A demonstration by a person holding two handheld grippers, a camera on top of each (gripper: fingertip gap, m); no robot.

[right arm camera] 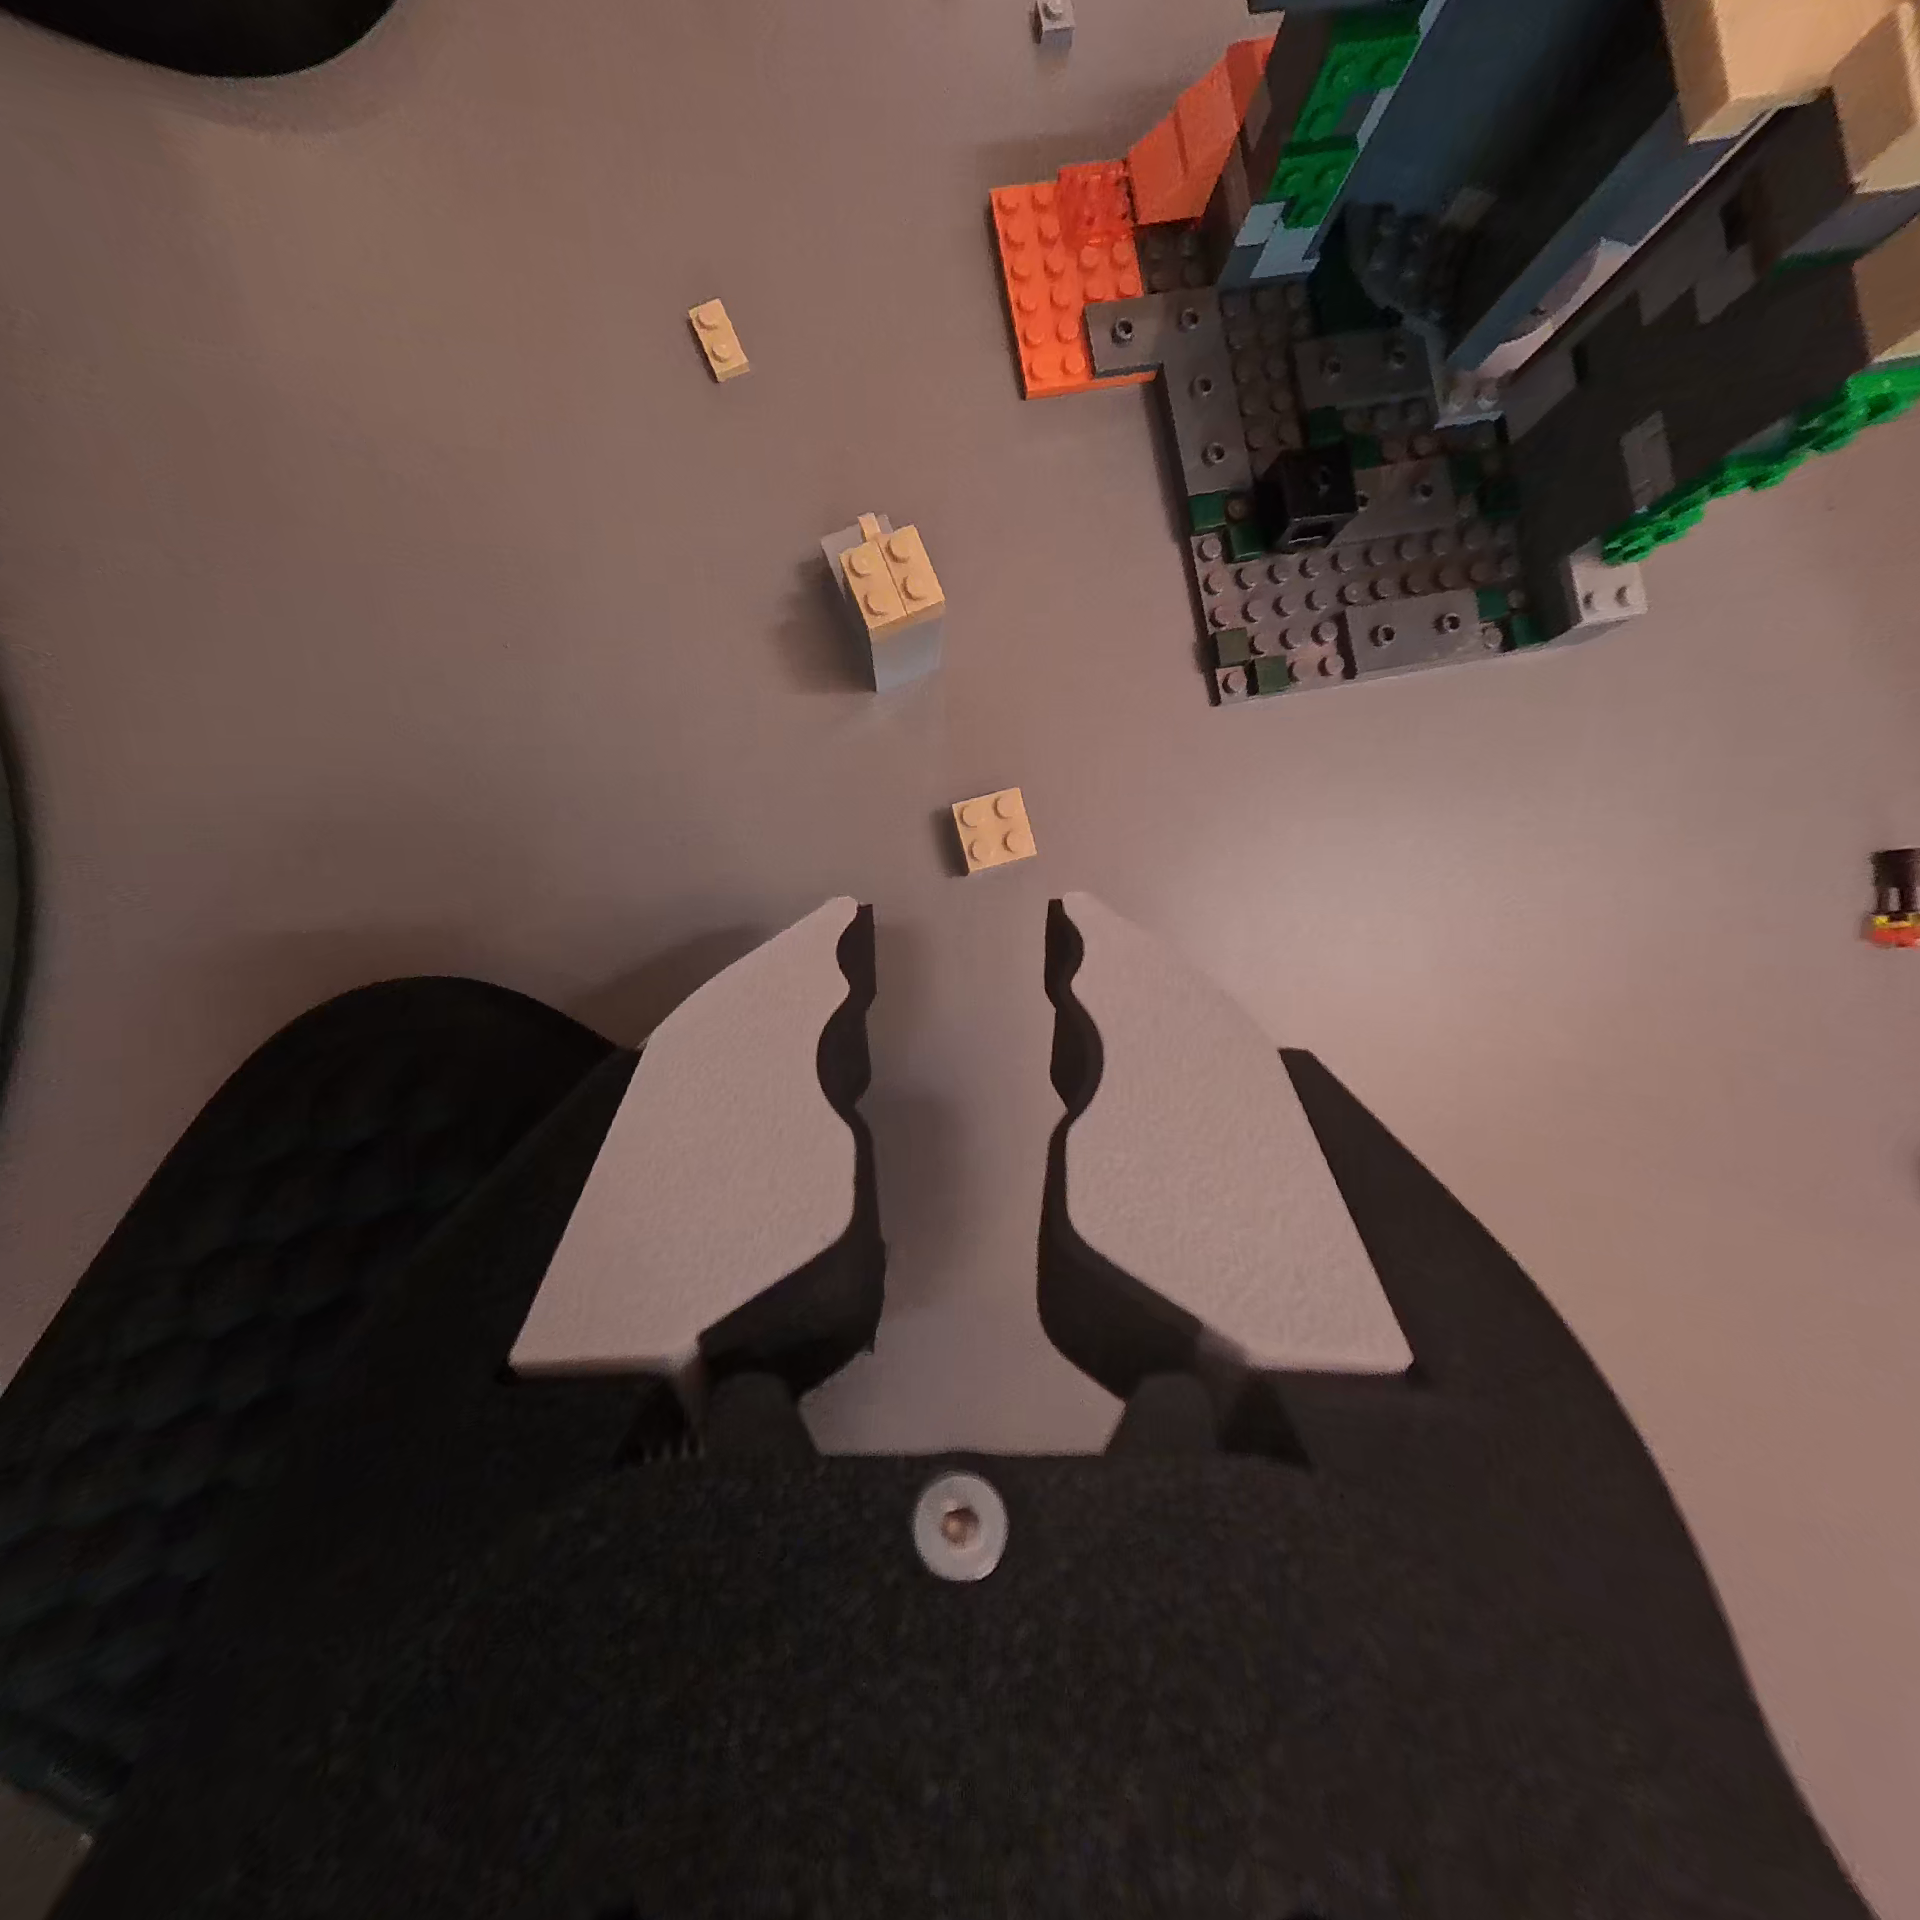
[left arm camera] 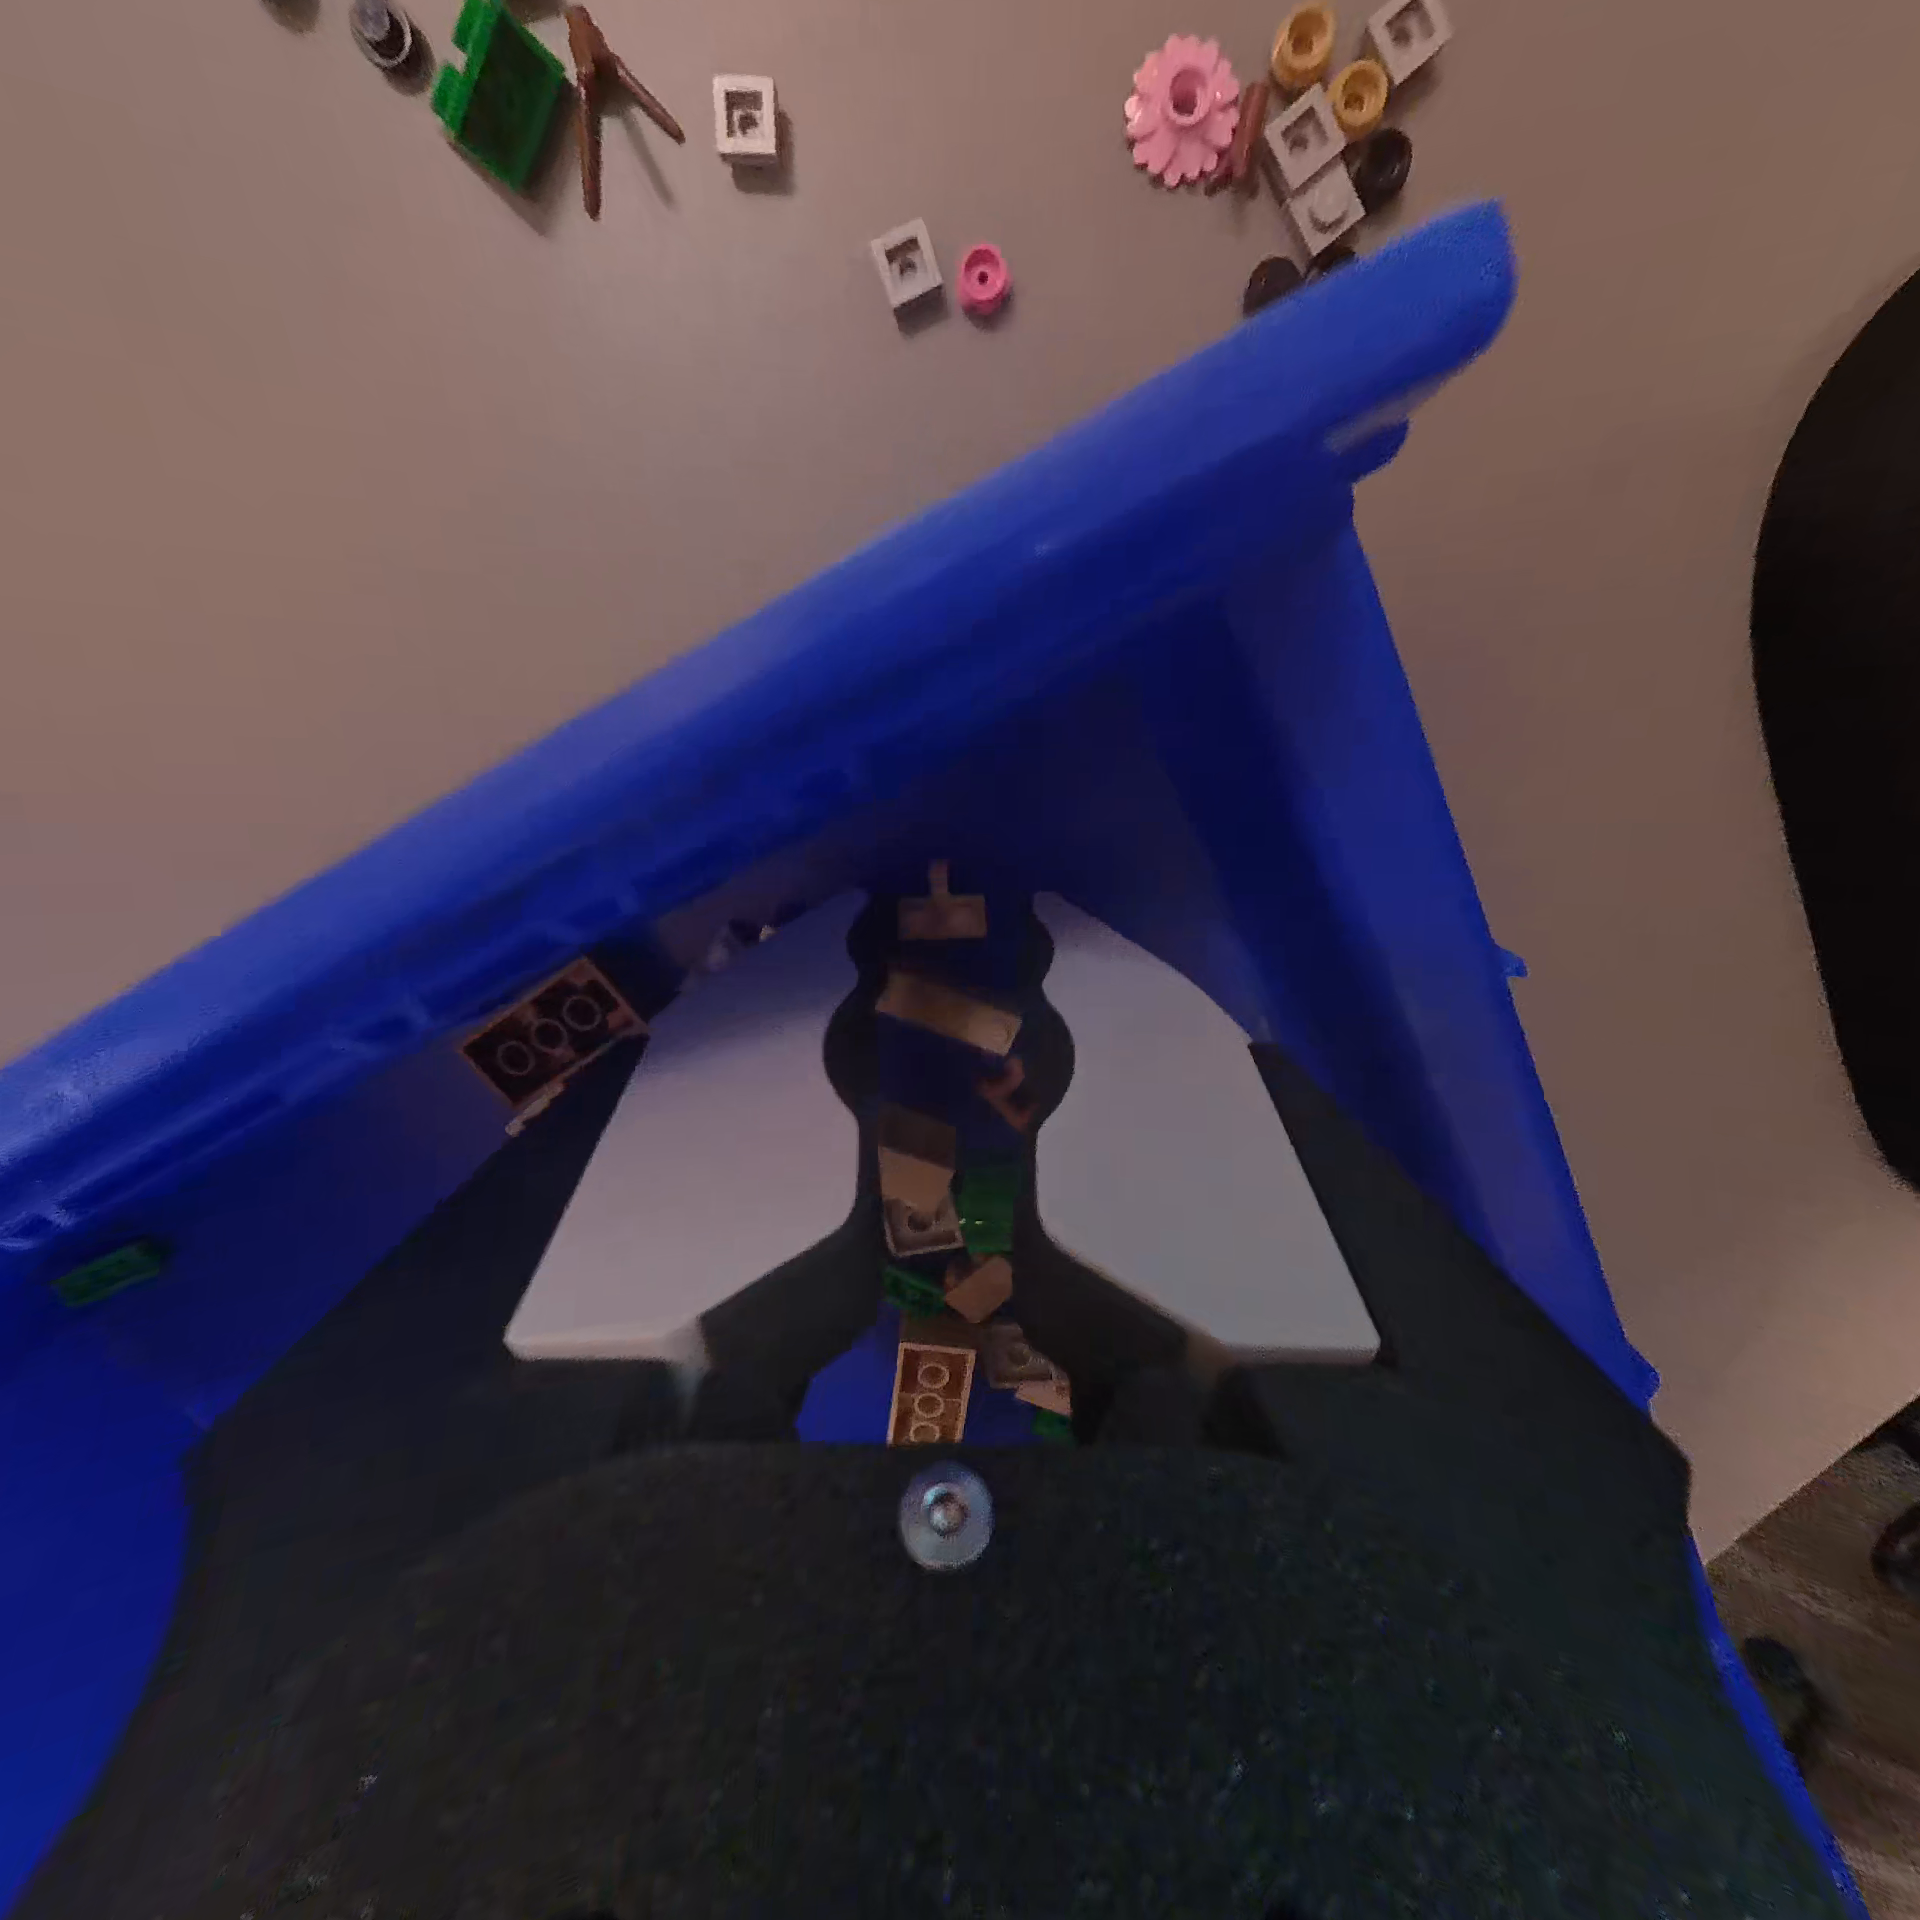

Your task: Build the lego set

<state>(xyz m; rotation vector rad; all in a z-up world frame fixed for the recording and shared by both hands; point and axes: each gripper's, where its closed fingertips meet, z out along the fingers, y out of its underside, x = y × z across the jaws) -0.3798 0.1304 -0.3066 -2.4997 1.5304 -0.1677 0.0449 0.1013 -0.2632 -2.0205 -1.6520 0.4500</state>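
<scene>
2 claws show, each apart from the other. Inside a blue plastic bin (left arm camera: 1039,644), the left claw (left arm camera: 940,935) has its fingers slightly spread over loose tan, brown and green bricks (left arm camera: 935,1226) on the bin floor, pinching none; a brown 3-stud brick (left arm camera: 551,1029) lies to its left. Spread and bare, the right claw (right arm camera: 961,914) hangs above the grey table (right arm camera: 416,520); a tan square 4-stud plate (right arm camera: 994,829) lies just ahead of its tips, a tan-topped grey block (right arm camera: 891,603) farther on, a grey-and-orange brick model (right arm camera: 1403,416) beyond to the right.

surface: grey table (right arm camera: 416,520) | on it: tan plate (right arm camera: 993,830), brick model (right arm camera: 1455,468), blue bin (left arm camera: 935,644), pink flower (left arm camera: 1184,109)
</scene>
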